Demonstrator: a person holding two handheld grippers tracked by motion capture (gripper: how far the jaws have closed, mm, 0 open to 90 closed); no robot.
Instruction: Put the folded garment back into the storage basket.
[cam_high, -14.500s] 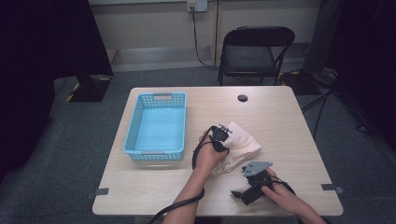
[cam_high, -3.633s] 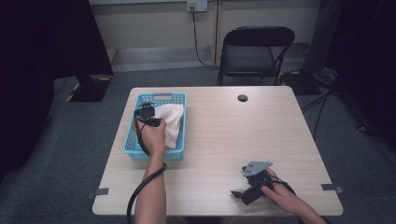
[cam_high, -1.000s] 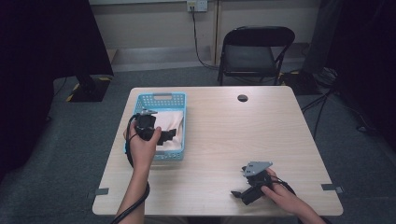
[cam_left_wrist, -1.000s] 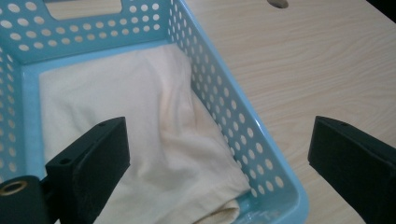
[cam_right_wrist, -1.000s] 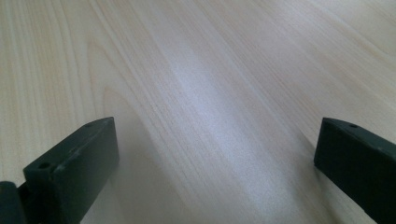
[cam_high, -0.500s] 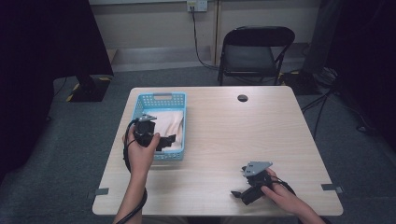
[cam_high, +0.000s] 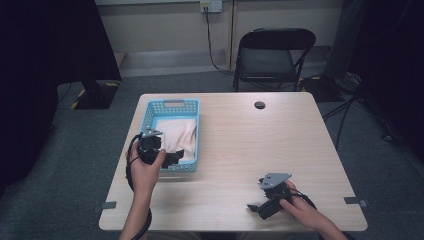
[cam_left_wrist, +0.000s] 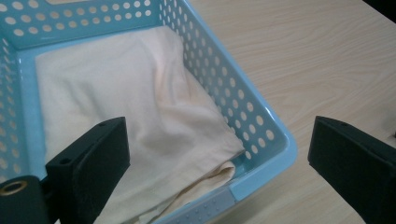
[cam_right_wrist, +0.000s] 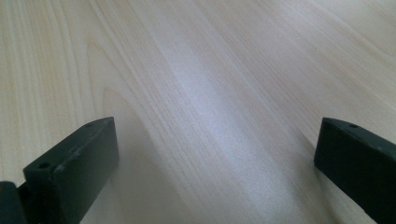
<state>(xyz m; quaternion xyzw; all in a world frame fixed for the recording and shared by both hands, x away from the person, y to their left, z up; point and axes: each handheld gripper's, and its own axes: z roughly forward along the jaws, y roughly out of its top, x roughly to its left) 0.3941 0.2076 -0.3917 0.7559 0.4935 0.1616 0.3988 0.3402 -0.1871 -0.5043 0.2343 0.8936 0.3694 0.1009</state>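
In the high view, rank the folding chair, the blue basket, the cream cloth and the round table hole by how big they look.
1. Black folding chair, though it stands farther back, so its lead is unsure.
2. Light blue perforated plastic basket.
3. Cream folded cloth, lying inside the basket.
4. Dark round hole in the tabletop, clearly smallest.

The cream cloth (cam_high: 177, 137), which was held on the table (cam_high: 280, 150) beside the blue basket (cam_high: 192, 107) at the start, has been carried across and laid inside that basket. It has since been let go: the left gripper (cam_high: 170, 159) has been drawn back from the basket's middle to its near rim, and its jaws are now spread wide with nothing between them.
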